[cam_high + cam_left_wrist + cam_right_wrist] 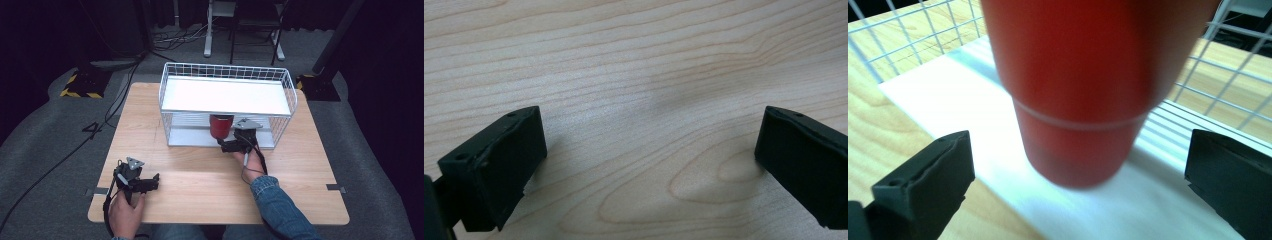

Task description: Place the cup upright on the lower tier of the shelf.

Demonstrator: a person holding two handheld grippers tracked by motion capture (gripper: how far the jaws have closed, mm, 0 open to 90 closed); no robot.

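The red cup (pixel 1083 95) stands upright on the lower shelf of the white wire rack (pixel 227 75) — placing looks done. The right gripper (pixel 239 142) has jaws wide, cup between them untouched; next, back straight out. Left gripper (pixel 137 180) rests wide-jawed over the desk (pixel 200 185).

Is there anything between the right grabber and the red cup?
No. The red cup stands on the rack's lower shelf, right in front of the right gripper, whose jaws stand wide open with nothing between them and it.
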